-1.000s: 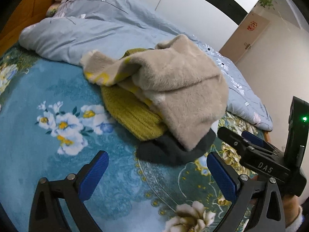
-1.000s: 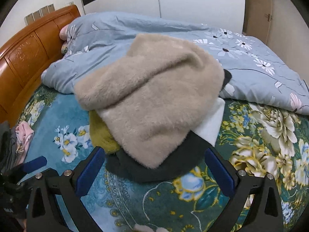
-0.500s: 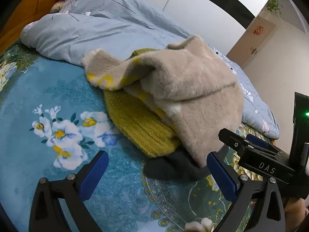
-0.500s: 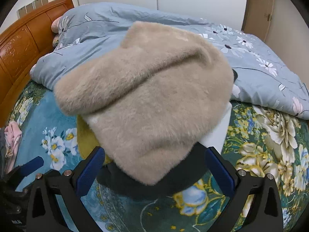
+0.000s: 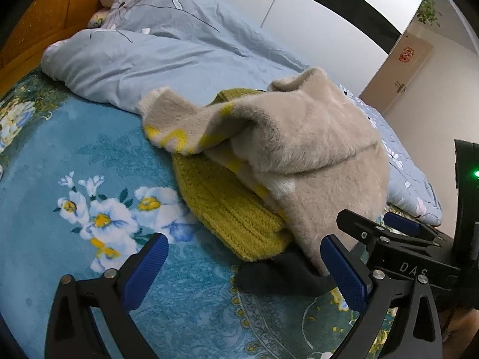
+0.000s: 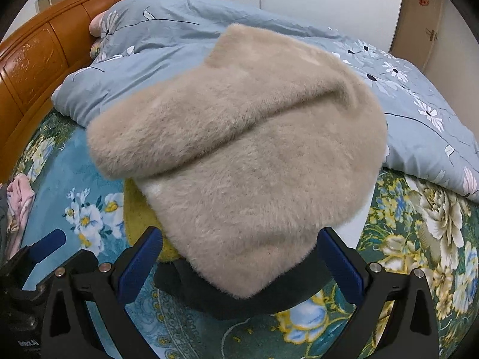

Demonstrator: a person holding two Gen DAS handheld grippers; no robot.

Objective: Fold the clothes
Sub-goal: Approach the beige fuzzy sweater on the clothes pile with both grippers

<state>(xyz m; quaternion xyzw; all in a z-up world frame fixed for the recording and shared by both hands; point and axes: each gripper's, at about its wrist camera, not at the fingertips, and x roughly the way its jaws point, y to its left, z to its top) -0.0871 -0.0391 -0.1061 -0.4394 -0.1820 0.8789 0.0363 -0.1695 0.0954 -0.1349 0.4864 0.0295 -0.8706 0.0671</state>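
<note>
**Q:** Where did the garment lie, and in what condition were your jaws?

**A:** The beige fleece garment [image 6: 239,155] lay crumpled on top of a small pile on the bed [image 5: 74,179], over a mustard knit [image 5: 227,209] and a dark garment [image 6: 227,296]. A blue-grey duvet [image 6: 179,39] lay bunched just behind the pile. My left gripper [image 5: 244,272] hovered near the pile's left edge, jaws wide apart and holding nothing. My right gripper [image 6: 239,264] was low at the pile's near edge, jaws likewise spread, with the fleece's lowest corner between them. I could not confirm whether either pad touched the fabric.

**Q:** How did you judge it would handle?

**A:** Soft, limp and light, with thick pile. It would compress under the pads and sag from any single grip. The plush face looked prone to slipping, so a deep bite was advisable. The layers beneath were loose and could have lifted with it.

**Q:** Where was the recommended hold?

**A:** The near hanging corner for the right jaws; the upturned, yellow-marked edge [image 5: 179,137] for the left, taking one layer only.
</note>
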